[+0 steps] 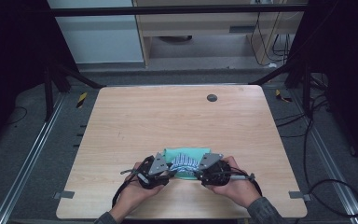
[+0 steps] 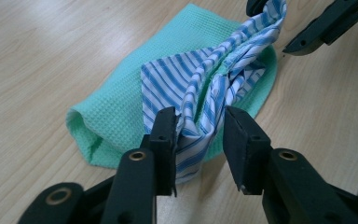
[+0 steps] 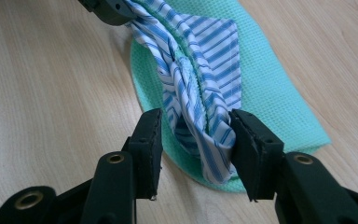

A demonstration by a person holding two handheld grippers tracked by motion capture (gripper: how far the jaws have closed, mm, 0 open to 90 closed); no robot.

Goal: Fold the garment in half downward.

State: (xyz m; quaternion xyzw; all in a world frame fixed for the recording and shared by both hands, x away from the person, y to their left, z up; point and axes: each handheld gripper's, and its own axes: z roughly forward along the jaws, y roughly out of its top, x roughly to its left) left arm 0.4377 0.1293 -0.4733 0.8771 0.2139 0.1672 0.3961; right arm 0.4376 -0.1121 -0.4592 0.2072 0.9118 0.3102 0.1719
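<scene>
- Striped cloth [image 1: 185,162] bunched on the near middle of the table [image 1: 177,116], white with blue stripes, lying on top of a mint-green waffle-weave cloth [image 1: 187,153].
- Drawn up into a twisted ridge running between the two grippers, stripes crowding together along the folds.
- One flatter flap of the striped cloth [image 2: 177,74] spread over the green cloth [image 2: 121,107], its corner sharp and the stripes running straight there.
- Green cloth [image 3: 279,88] folded double, rounded at the fold, its edge peeking out from under the stripes on both sides.
- Left gripper [image 2: 199,135] low over the table, jaws partly apart, a gathered end of the striped cloth between them; left pad against the fabric, right pad standing clear with a gap.
- Right gripper [image 3: 196,140] at the other end, jaws likewise partly apart, the bunched striped cloth [image 3: 200,70] hanging between; fabric brushing the right pad, open space at the left pad.
- No firm pinch at either end.
- In the high view, left gripper [image 1: 165,173] and right gripper [image 1: 200,175] close together, facing each other across the cloth, a hand behind each.
- Small dark round disc [image 1: 211,98] set in the table near the far edge, well apart from the cloths.
</scene>
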